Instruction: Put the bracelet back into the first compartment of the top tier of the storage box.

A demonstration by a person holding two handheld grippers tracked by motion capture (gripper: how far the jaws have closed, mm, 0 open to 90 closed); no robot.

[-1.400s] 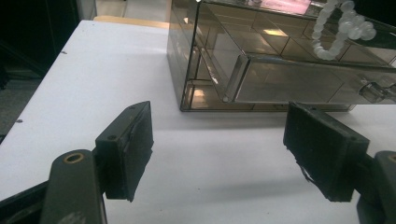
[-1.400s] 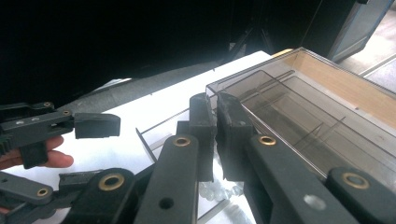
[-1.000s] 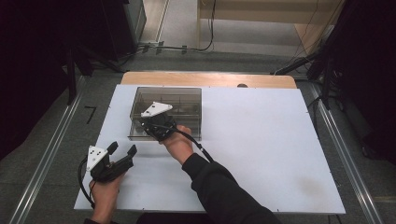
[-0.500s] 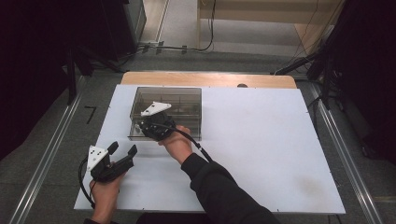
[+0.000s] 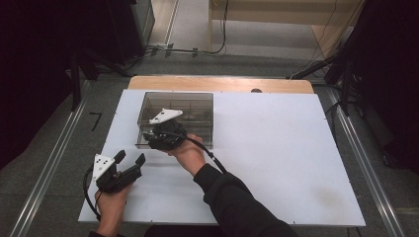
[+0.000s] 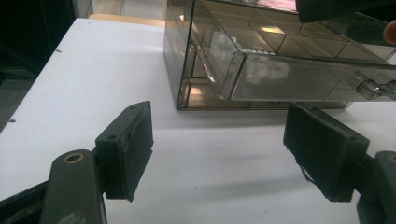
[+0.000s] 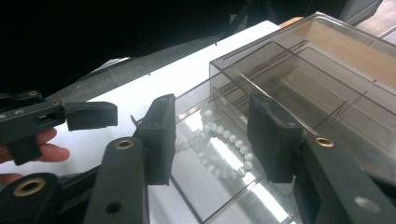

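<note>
On the white table top (image 5: 276, 148) stands a smoke-tinted clear plastic organiser box (image 5: 197, 106) with inner dividers, set toward the far left part of the sheet. One of its drawers (image 6: 299, 81) is pulled out toward the person, and a strand of small white beads (image 7: 219, 147) lies in the drawer's near compartment — seen through the tinted wall in the left gripper view as a pale cluster.

The right gripper (image 7: 212, 135) hangs over the open drawer at the box's front edge, held by a hand in a dark sleeve. Its jaws have just been opening; they now stand partly apart, with the bead strand lying below and between them, and the pads do not press on it.

The left gripper (image 6: 219, 149) rests low over the table on the near left, well apart from the box — its jaws are spread wide with nothing but bare white surface between them. It points toward the box's front corner.
</note>
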